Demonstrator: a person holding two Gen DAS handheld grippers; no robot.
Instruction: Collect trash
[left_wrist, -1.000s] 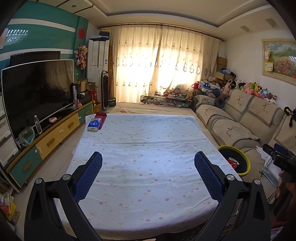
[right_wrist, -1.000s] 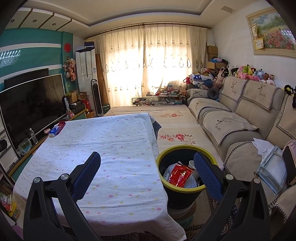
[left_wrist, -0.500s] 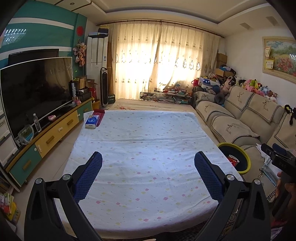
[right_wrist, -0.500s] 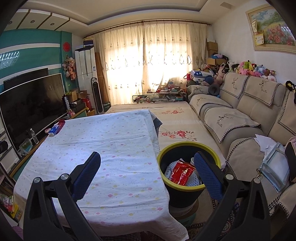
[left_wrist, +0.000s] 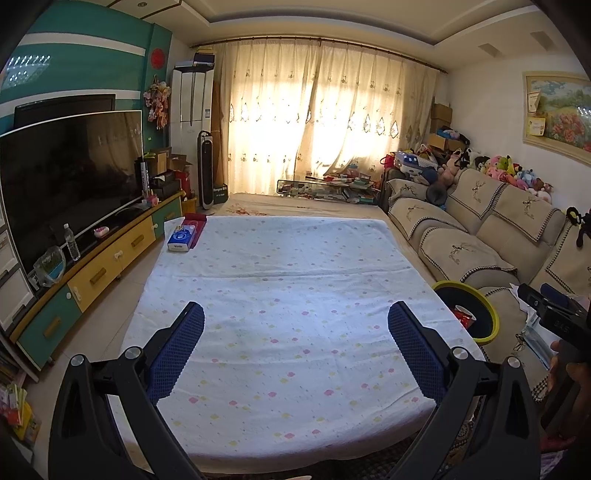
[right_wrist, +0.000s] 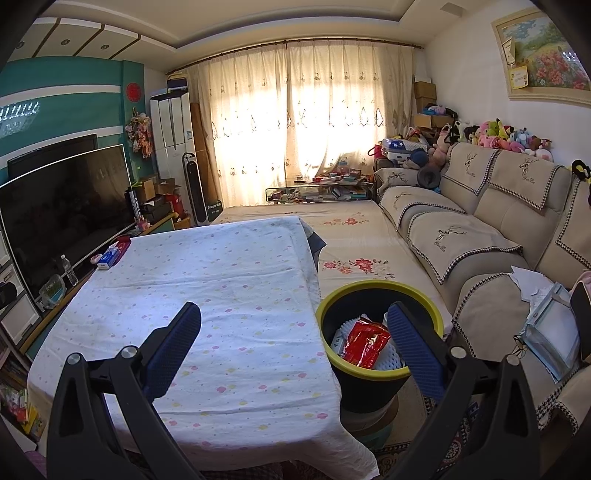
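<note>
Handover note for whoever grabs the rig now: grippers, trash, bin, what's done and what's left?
Left gripper: open, empty, above the cloth-covered table.
Right gripper: open, empty, over the table's edge by the bin.
The bin stands on the floor between table and sofa; a red wrapper and white trash lie inside.
On the table only a tissue pack shows, at the far corner.
No loose trash in view; probably just a last check.

bin (right_wrist: 376, 291) right of table (right_wrist: 207, 295) | wrapper (right_wrist: 364, 343) in bin | sofa (right_wrist: 480, 236) beyond
</note>
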